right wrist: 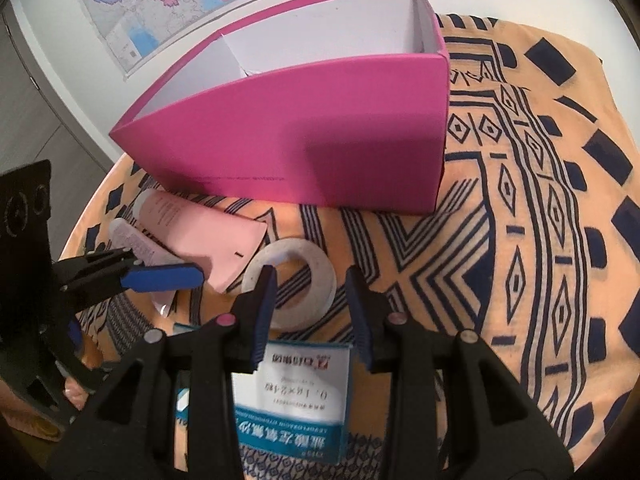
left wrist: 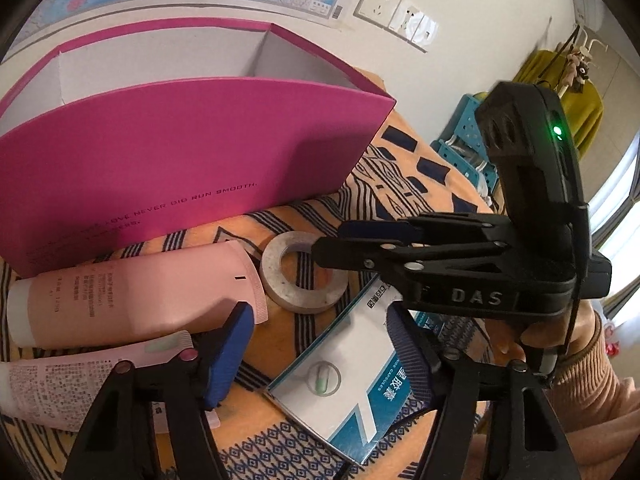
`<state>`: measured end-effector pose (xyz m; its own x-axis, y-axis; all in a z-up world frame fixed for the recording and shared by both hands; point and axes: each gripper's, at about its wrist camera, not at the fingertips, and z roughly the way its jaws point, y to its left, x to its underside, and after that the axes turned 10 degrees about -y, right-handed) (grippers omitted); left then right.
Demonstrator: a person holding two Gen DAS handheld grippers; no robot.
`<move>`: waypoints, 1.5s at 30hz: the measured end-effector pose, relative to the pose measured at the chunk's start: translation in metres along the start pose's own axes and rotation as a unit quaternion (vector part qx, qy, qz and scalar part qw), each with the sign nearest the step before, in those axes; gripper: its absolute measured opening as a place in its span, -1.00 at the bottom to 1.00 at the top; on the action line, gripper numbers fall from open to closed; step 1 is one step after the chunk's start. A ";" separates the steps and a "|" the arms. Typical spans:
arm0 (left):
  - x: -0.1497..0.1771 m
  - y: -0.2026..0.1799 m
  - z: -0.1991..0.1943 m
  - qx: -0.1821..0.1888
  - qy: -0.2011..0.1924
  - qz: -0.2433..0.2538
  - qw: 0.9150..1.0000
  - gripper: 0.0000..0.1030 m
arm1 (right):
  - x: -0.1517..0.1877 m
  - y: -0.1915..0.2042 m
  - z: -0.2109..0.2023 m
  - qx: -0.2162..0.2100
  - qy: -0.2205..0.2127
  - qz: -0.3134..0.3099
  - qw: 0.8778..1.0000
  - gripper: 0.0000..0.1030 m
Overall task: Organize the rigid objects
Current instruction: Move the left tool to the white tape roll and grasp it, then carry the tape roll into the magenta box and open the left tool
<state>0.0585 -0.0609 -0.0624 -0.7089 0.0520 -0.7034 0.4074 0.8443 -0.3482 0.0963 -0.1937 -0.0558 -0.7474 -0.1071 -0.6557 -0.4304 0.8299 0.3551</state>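
two hand-held grippers over a bench [right wrist: 532, 200] draped in an orange patterned cloth, with a magenta box [right wrist: 320, 128] standing open at the back, its white interior apparently empty as far as the view reaches. the loose things lie in front of the box: a pink tube [left wrist: 132, 292] just beside its front wall, a paler tube [left wrist: 72, 384] nearer the viewer, a tape ring [right wrist: 294, 282] lying flat, and a medicine carton [left wrist: 352, 380] tilted with its far end raised.

the right gripper [right wrist: 310, 320] holds its jaws narrow around that raised end of the carton; whether both pads press firmly is hard to judge, since the right pad seems to sit at the carton's corner. the left gripper [left wrist: 316, 354] has its jaws half apart astride the carton's near part, one pad over the paler tube's crimped end, the other at the carton's edge; nothing appears to be clamped.

risks from here:
- the carton is thin card gripped near one end, so it may pivot or slip out if lifted quickly.
- the right jaws sit just above the tape ring, which touches or nearly touches the carton's end; a drag could shove the ring into the pink tube.
- the left pad, if it closes further, may pinch the paler tube together with the carton.
- the two grippers stand close and could collide.
- the box wall is tall; a low carry would strike it.
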 end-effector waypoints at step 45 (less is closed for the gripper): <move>-0.024 -0.005 -0.022 0.023 -0.035 0.007 0.999 -0.49 | -0.007 0.012 -0.038 0.016 -0.082 -0.022 0.996 -0.67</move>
<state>0.0605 -0.0550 -0.0303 -0.6612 0.0251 -0.7498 0.4446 0.8182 -0.3646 0.0773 -0.2039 -0.0211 -0.6349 -0.0553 -0.7706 -0.4427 0.8434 0.3043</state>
